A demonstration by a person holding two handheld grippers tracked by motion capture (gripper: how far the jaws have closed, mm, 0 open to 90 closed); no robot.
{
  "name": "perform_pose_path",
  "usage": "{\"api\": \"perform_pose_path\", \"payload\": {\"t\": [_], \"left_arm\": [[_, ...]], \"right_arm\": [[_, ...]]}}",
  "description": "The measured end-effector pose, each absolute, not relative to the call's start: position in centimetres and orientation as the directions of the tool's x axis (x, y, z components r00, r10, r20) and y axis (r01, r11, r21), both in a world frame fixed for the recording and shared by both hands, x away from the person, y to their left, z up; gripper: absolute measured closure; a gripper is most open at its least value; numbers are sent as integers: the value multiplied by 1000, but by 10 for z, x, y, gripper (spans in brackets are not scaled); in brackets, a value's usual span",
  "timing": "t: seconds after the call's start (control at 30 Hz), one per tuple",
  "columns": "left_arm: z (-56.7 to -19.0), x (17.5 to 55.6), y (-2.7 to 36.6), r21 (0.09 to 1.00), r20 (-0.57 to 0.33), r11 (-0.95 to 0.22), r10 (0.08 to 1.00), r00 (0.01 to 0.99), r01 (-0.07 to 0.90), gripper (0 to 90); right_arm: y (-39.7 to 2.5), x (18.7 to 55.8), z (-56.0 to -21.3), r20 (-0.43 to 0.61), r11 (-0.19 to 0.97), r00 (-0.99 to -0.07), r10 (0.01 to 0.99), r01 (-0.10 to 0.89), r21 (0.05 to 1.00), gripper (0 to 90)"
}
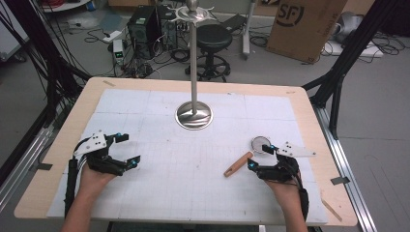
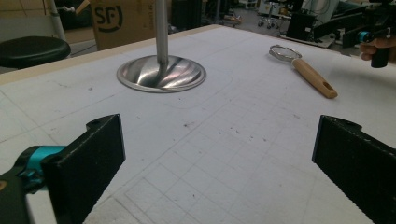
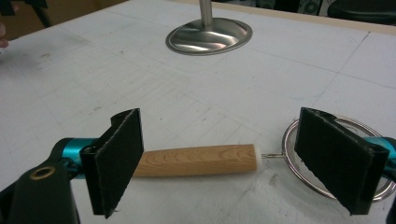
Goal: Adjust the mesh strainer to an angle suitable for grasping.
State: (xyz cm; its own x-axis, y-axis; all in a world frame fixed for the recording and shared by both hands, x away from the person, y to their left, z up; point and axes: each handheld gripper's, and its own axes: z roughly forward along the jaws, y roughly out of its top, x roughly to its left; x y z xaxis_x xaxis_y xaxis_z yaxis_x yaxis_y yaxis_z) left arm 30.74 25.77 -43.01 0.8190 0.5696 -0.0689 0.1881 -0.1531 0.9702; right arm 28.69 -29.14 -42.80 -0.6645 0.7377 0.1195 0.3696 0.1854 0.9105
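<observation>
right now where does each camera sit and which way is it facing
high view: above the person's side, facing forward and down on the table; forearms, left claw, right claw.
left gripper view: on the left claw, facing the stand and strainer; own open jaws.
right gripper view: on the right claw, jaws either side of the strainer.
All share the stand and strainer.
</observation>
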Motion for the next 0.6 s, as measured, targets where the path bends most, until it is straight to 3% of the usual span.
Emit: {"api": "perform_pose_path", "payload": {"t": [0.6], "left_arm": [[-430, 309, 255, 974, -72, -135, 569, 819, 179, 30]], "right_arm": [[-287, 284, -429, 107, 221, -700, 706, 361, 906, 145]]}}
